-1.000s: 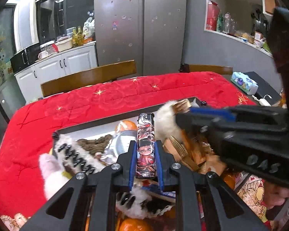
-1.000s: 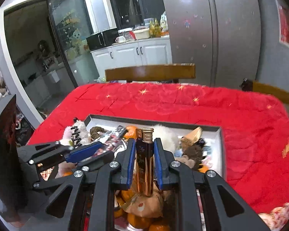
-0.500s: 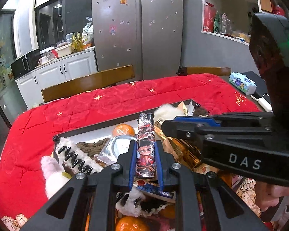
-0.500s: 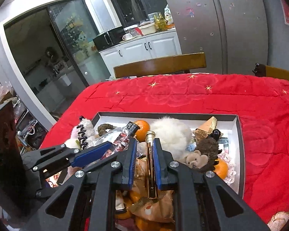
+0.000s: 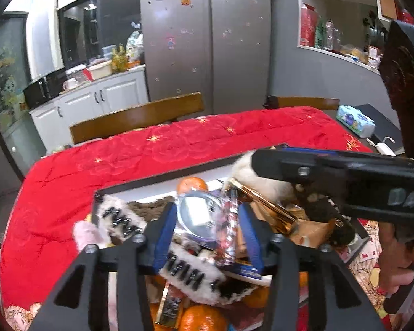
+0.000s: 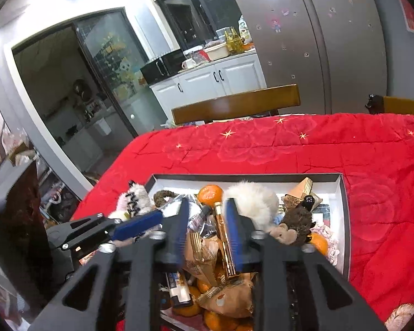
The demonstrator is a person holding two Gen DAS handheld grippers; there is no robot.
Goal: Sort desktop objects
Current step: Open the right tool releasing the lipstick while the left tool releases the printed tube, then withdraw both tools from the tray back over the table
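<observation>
My left gripper (image 5: 208, 222) is spread wide over the full tray (image 6: 344, 204), the picture lighter (image 5: 230, 229) lying loose between its fingers, and my right gripper (image 6: 205, 227), marked "DAS", is spread too, the gold lighter (image 6: 224, 241) leaning on one finger.
</observation>
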